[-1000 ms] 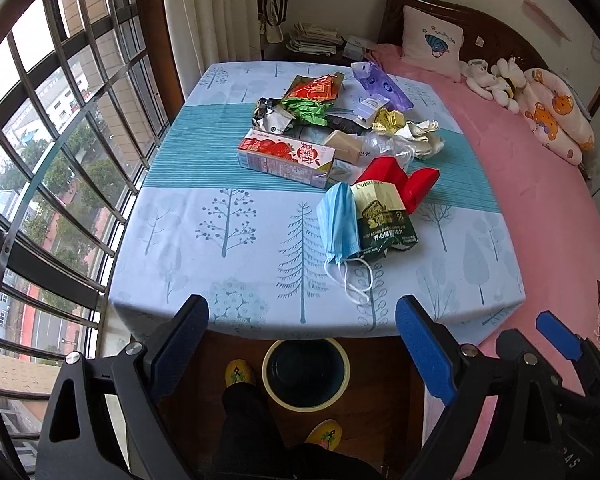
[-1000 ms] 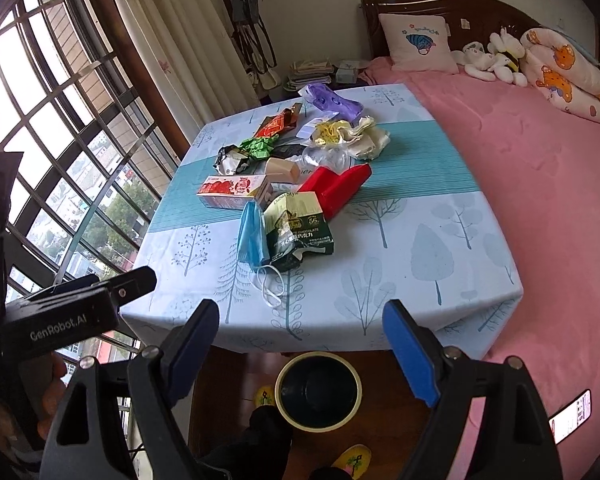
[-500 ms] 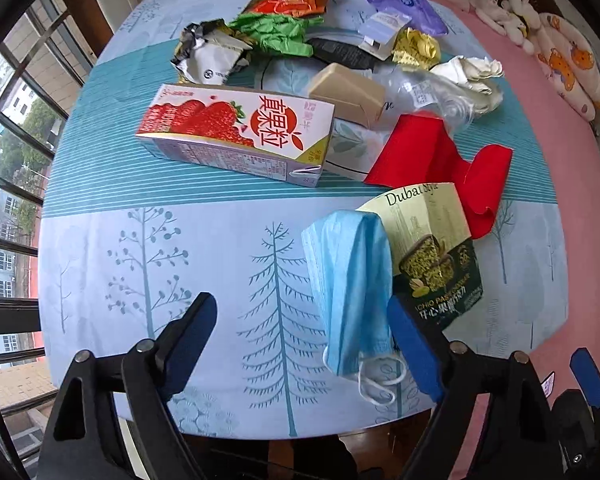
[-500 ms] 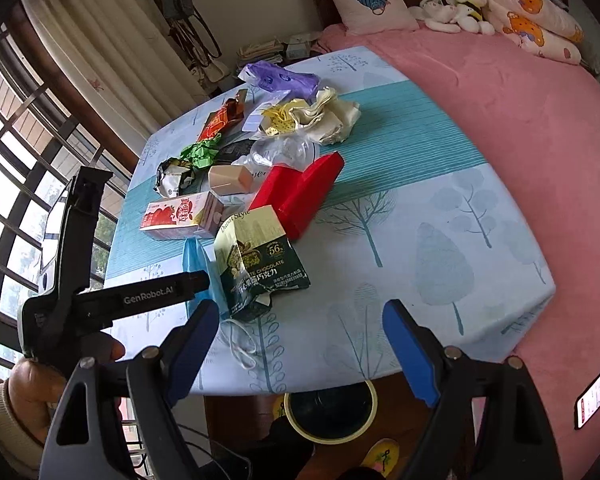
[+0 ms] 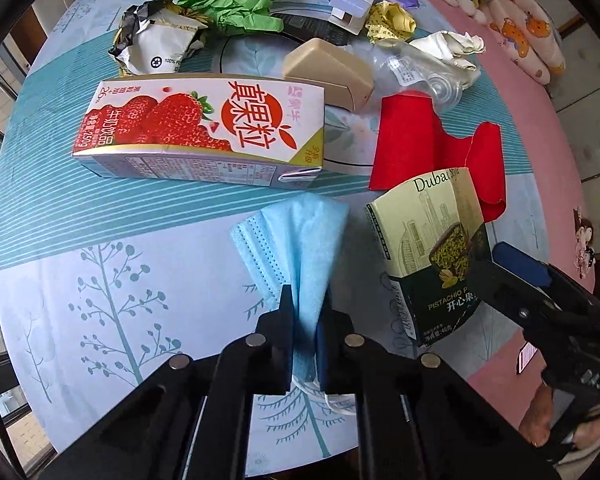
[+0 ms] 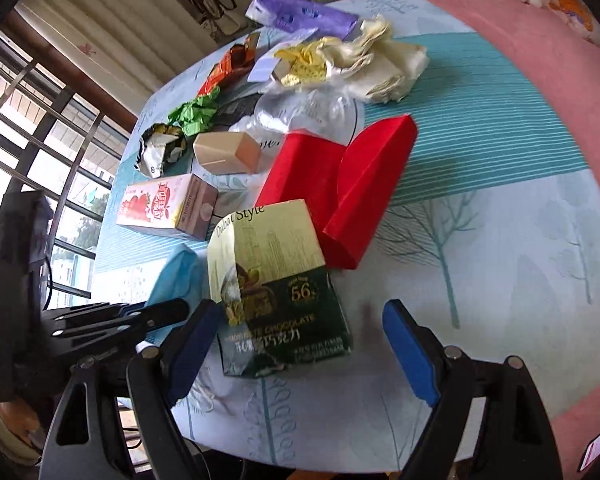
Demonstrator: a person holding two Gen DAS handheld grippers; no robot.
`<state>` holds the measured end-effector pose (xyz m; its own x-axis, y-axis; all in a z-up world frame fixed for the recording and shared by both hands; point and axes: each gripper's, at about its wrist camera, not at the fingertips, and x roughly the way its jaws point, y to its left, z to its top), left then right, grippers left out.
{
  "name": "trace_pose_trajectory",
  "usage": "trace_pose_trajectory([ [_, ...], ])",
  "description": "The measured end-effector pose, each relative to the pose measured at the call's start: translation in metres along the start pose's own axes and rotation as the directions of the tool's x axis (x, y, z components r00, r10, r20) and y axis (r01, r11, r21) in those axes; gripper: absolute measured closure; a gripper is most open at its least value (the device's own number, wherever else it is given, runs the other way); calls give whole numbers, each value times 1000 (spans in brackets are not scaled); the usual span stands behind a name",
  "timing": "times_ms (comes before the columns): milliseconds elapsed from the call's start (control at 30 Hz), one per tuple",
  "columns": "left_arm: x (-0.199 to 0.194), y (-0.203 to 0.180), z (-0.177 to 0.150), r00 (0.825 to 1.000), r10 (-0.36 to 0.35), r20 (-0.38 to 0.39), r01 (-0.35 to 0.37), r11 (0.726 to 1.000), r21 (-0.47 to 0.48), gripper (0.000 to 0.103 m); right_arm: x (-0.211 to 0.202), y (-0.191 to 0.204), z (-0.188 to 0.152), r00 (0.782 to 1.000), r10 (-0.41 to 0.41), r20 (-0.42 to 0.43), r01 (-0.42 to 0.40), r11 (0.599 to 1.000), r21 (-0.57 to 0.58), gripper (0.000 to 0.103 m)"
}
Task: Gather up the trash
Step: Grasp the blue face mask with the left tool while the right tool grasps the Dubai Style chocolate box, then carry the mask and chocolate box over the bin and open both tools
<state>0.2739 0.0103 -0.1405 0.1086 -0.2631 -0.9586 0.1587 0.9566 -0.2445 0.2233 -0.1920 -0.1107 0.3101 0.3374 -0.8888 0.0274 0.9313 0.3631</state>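
A blue face mask (image 5: pixel 296 240) lies on the tree-print tablecloth (image 5: pixel 112 264) near the front edge. My left gripper (image 5: pixel 306 304) is shut on the mask's near end, its jaws closing tight from both sides. To the right lies a green and gold chocolate box (image 5: pixel 432 248). My right gripper (image 6: pixel 300 344) stands open, low over the table, with the near end of the chocolate box (image 6: pixel 276 280) between its blue fingers (image 6: pixel 408 348); the pads do not touch it. The left gripper (image 6: pixel 120 320) shows at the left of the right wrist view, with the mask (image 6: pixel 176 276) beside it.
Behind lie a strawberry milk carton (image 5: pixel 204 128), a red box (image 5: pixel 432 144), a beige box (image 5: pixel 328 72), a clear bottle (image 5: pixel 416 72), and green (image 5: pixel 240 12), silver, yellow and purple wrappers. A pink bed (image 6: pixel 540 40) borders the table on the right; barred windows stand left.
Both grippers have come down and forward over the table; the bin on the floor has left view. The left jaws went from wide open to shut on the mask.
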Motion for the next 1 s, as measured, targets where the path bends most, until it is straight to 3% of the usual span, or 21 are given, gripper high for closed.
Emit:
trace_pose_trajectory([
  [233, -12, 27, -6, 999, -34, 3, 34, 998, -55, 97, 20, 7, 4, 999, 5, -50, -7, 999, -43, 17],
  [400, -22, 33, -16, 999, -28, 20, 29, 996, -79, 97, 26, 30, 2, 995, -44, -90, 32, 991, -128, 28],
  [467, -26, 26, -23, 999, -25, 28, 27, 996, -90, 97, 18, 36, 2, 997, -9, -72, -1, 991, -132, 40],
  [567, -38, 25, -28, 999, -9, 48, 14, 996, -94, 97, 6, 43, 0, 998, -21, -53, 12, 987, -160, 42],
  [767, -76, 14, -44, 994, 19, 112, -8, 996, -92, 97, -26, 54, -15, 999, 32, -19, -35, 978, -205, 43],
  [1000, -128, -24, -74, 975, 41, 218, -28, 997, -65, 97, -89, 64, -41, 996, 77, 50, -60, 958, -281, 43],
])
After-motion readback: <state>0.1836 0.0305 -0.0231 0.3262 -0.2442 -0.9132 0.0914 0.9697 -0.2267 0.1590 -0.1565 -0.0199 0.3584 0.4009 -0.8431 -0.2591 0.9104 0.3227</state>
